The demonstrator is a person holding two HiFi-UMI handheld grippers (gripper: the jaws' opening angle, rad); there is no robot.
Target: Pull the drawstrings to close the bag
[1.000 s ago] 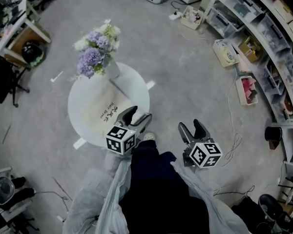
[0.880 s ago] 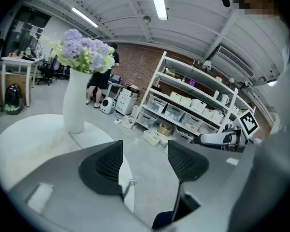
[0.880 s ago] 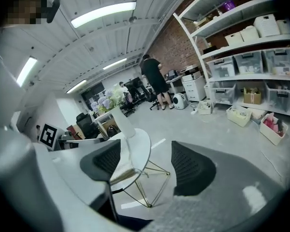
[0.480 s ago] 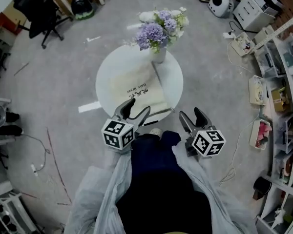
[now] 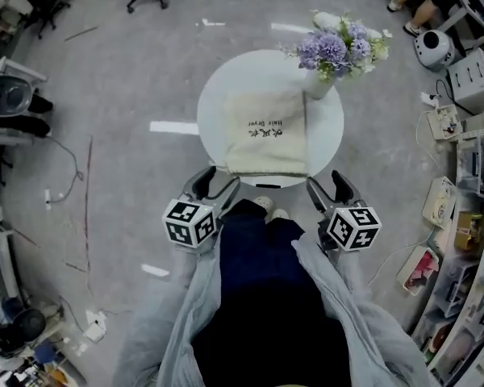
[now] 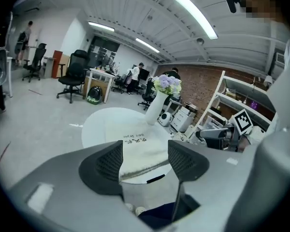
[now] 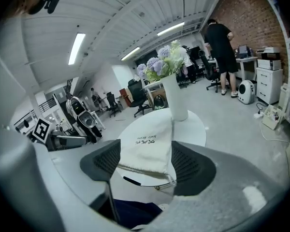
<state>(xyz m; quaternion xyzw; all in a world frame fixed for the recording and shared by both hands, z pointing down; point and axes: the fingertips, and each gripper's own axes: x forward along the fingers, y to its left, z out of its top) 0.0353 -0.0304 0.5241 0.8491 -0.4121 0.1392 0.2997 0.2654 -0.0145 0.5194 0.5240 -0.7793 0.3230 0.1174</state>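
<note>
A cream cloth drawstring bag (image 5: 265, 131) with dark lettering lies flat on a small round white table (image 5: 218, 95), its mouth toward me at the table's near edge. In the right gripper view the bag (image 7: 147, 146) shows its gathered hem and a bit of cord at the right corner; the left gripper view has the bag (image 6: 142, 151) too. My left gripper (image 5: 214, 183) hangs open just short of the table's near left rim. My right gripper (image 5: 332, 185) is open at the near right rim. Neither touches the bag.
A white vase of purple and white flowers (image 5: 336, 51) stands on the table's far right, next to the bag. Cables and shelving with boxes (image 5: 477, 168) line the right side. A person (image 7: 221, 50) stands beyond the table in the right gripper view; office chairs (image 6: 71, 79) stand on the grey floor.
The view has swung so the table now lies straight ahead with the bag's mouth facing me. Both grippers stay open and now flank the table's near edge.
</note>
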